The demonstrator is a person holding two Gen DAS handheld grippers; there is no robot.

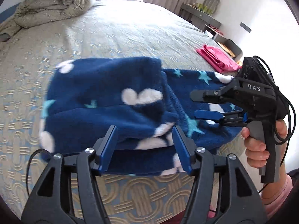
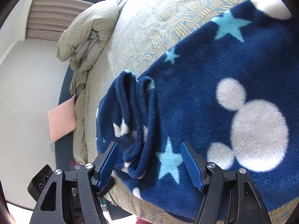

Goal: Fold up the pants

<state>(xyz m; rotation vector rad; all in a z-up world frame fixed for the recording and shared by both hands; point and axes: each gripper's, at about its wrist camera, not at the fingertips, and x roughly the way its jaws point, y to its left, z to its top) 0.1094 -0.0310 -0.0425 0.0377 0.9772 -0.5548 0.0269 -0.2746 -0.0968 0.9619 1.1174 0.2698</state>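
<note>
Navy fleece pants (image 1: 104, 100) with white mouse-head shapes and teal stars lie on the bed, their left part folded over into a thicker stack. My left gripper (image 1: 144, 132) is open, its jaws at the near edge of the folded stack. My right gripper (image 1: 193, 104) is open and hovers over the flat right part of the pants. In the right wrist view the pants (image 2: 205, 97) fill the frame, with bunched folded edges between the open jaws of the right gripper (image 2: 149, 147).
The bed (image 1: 121, 29) has a beige patterned cover. A rolled beige duvet (image 1: 54, 1) sits at its far left. A folded pink garment (image 1: 218, 57) lies at the far right edge. A grey desk (image 1: 201, 15) stands by the wall. A pink cushion (image 2: 61, 119) lies beside the bed.
</note>
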